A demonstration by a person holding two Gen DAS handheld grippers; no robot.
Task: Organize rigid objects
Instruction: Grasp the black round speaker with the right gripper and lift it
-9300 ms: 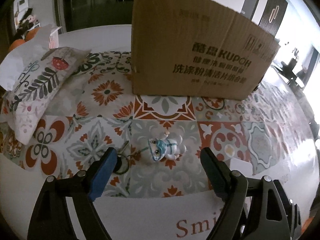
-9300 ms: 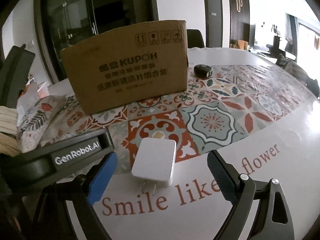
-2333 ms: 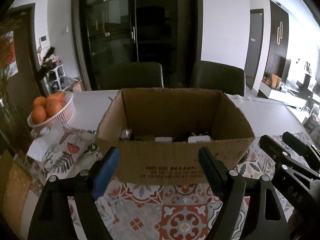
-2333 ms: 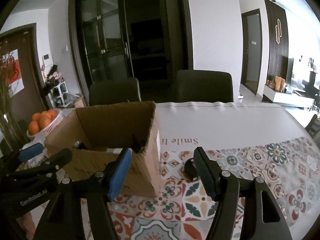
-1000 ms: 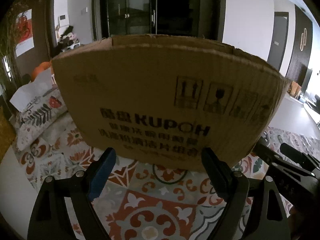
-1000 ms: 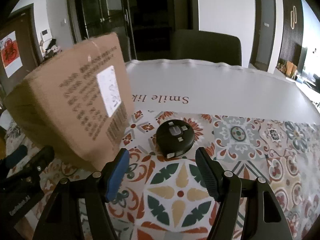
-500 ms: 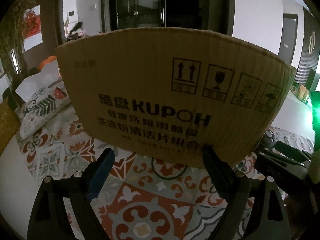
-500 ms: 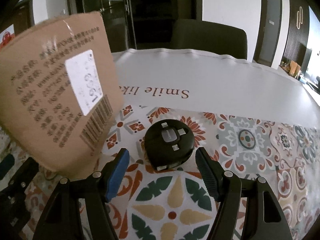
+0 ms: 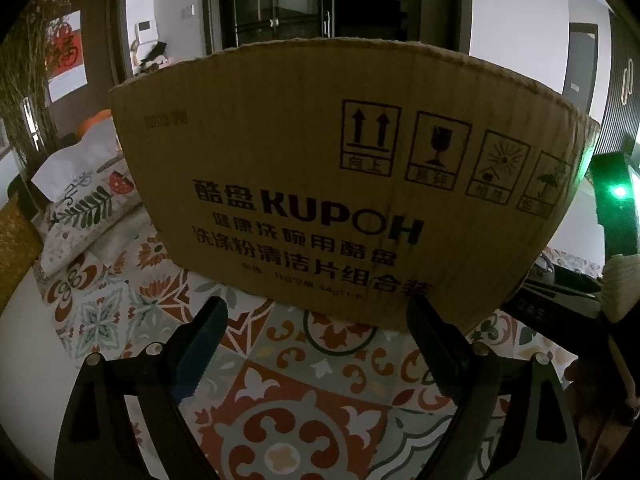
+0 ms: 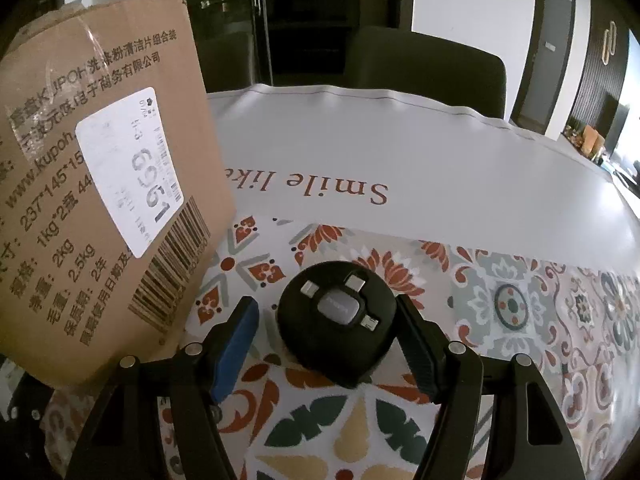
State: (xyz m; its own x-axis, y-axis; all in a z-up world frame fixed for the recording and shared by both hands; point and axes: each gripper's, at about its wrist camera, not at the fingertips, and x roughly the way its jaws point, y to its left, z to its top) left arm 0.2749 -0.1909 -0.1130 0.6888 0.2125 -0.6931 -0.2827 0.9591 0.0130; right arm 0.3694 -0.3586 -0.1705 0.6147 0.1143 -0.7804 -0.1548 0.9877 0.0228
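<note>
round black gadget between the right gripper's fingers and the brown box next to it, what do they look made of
Round black gadget: looks like matte hard plastic, with small silvery, likely metal connector tips and a grey centre button. Brown box: corrugated cardboard, with printed text, clear tape and a white paper label; the fluted top edge shows in the left wrist view.

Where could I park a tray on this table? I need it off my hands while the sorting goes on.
Freest looks the plain white cloth beyond the "Smile" lettering, toward the dark chair. The patterned stretch right of the round black gadget also shows bare. Crowded: the cardboard box, the right gripper around the gadget, and the floral pillow left of the box.
</note>
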